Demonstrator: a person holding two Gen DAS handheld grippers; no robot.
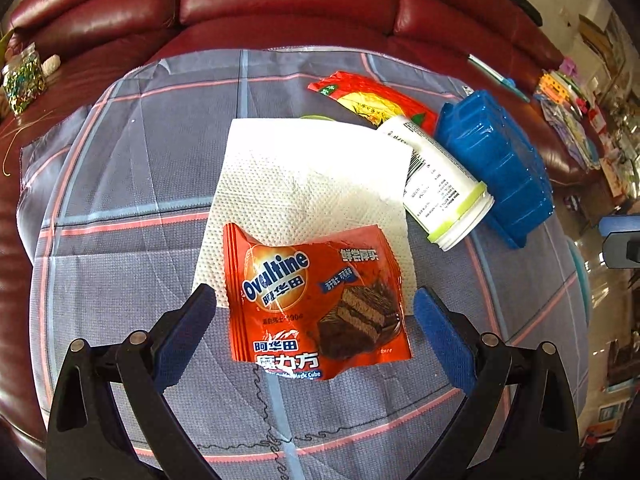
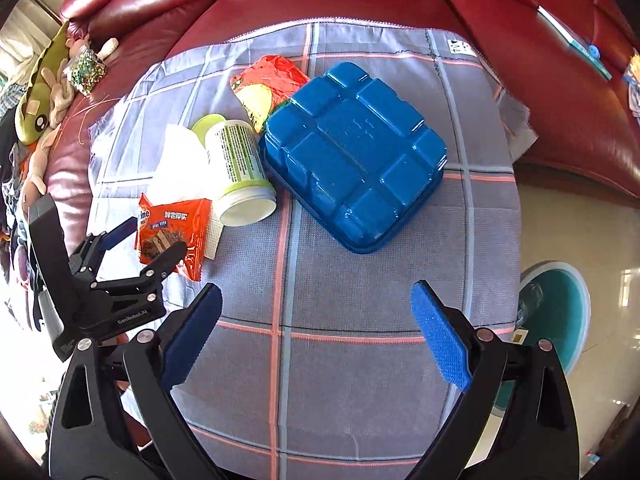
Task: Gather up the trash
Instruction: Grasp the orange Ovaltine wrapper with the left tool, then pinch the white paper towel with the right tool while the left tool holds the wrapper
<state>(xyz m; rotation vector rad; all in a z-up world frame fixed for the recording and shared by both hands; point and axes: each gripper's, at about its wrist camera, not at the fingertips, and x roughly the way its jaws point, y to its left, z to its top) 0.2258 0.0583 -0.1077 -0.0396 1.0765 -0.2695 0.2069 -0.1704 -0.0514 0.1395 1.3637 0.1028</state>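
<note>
An orange Ovaltine wrapper (image 1: 316, 300) lies on a white paper towel (image 1: 308, 176) on a plaid cloth. My left gripper (image 1: 314, 312) is open with its fingers on either side of the wrapper; it also shows in the right wrist view (image 2: 154, 236). A white bottle with a green band (image 1: 444, 188) lies on its side next to an upturned blue plastic tray (image 1: 496, 164). A red and yellow wrapper (image 1: 372, 96) lies behind them. My right gripper (image 2: 316, 320) is open and empty, in front of the blue tray (image 2: 356, 152).
The plaid cloth (image 2: 320, 300) covers a seat of a dark red leather sofa (image 1: 280, 0). A teal bin (image 2: 556, 312) stands on the floor at the right. Plush toys (image 2: 44, 92) and a glittery bag (image 2: 86, 66) lie on the sofa at the left.
</note>
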